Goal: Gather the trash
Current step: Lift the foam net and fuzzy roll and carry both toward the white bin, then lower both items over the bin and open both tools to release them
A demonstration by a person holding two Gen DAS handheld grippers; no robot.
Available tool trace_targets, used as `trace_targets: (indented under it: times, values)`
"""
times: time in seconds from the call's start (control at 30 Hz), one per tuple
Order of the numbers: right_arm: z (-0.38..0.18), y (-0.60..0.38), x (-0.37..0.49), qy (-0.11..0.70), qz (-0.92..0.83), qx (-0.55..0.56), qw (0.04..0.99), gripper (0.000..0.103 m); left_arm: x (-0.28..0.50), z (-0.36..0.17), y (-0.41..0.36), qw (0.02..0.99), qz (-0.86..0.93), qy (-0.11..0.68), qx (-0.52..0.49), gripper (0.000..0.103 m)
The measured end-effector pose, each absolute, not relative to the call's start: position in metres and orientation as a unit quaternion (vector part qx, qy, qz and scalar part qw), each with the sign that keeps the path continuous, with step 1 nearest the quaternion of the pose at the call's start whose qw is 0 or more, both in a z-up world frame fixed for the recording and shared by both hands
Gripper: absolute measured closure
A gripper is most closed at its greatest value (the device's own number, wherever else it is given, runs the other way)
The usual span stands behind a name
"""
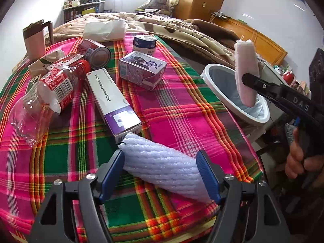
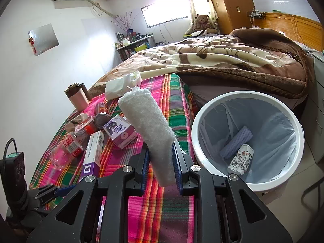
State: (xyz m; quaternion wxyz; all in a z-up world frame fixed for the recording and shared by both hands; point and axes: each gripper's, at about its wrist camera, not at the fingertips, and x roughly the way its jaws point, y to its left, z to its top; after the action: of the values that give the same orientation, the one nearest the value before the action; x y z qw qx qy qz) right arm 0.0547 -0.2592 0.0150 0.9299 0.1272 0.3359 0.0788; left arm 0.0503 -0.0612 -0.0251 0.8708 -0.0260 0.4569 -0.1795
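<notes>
Trash lies scattered on the plaid cloth (image 1: 172, 105) — a foam sleeve (image 1: 162, 166) sits between my left gripper's (image 1: 162, 174) parted fingers, not pressed. My right gripper (image 2: 161, 162) is clamped on a foam roll (image 2: 149, 129), near the white bin (image 2: 249, 184) — another sleeve (image 2: 237, 142) and a cup (image 2: 241, 159) lie inside.

The long white and purple carton (image 1: 113, 99) lying on the plaid cloth carries "Fluticasone Propionate Cream" along its side. The black arm of the right gripper (image 1: 246, 79) bears the raised letters "DAS". Print on the purple milk carton (image 1: 142, 68), the red bottle label (image 1: 57, 83) and the patterned cup (image 2: 241, 159) is too small to read.
</notes>
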Motion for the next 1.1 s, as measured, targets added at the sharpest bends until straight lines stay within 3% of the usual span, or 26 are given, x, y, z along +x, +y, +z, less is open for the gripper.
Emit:
trace_targets:
  times: [0.37, 0.53, 0.73, 1.1]
  values:
    - [0.012, -0.261, 0.053, 0.338, 0.089, 0.133, 0.928, 0.08, 0.048, -0.036, -0.058, 0.861, -0.16, 0.479, -0.068, 0.021]
    - [0.011, -0.264, 0.051, 0.336, 0.088, 0.137, 0.928, 0.08, 0.048, -0.035, -0.066, 0.862, -0.171, 0.471, -0.072, 0.052]
    - [0.011, -0.268, 0.049, 0.336, 0.083, 0.14, 0.928, 0.08, 0.049, -0.028, -0.076, 0.867, -0.195, 0.454, -0.07, 0.068]
    - [0.018, -0.281, 0.047, 0.325, 0.066, 0.148, 0.932, 0.08, 0.055, 0.001, -0.1, 0.886, -0.226, 0.403, -0.042, 0.071]
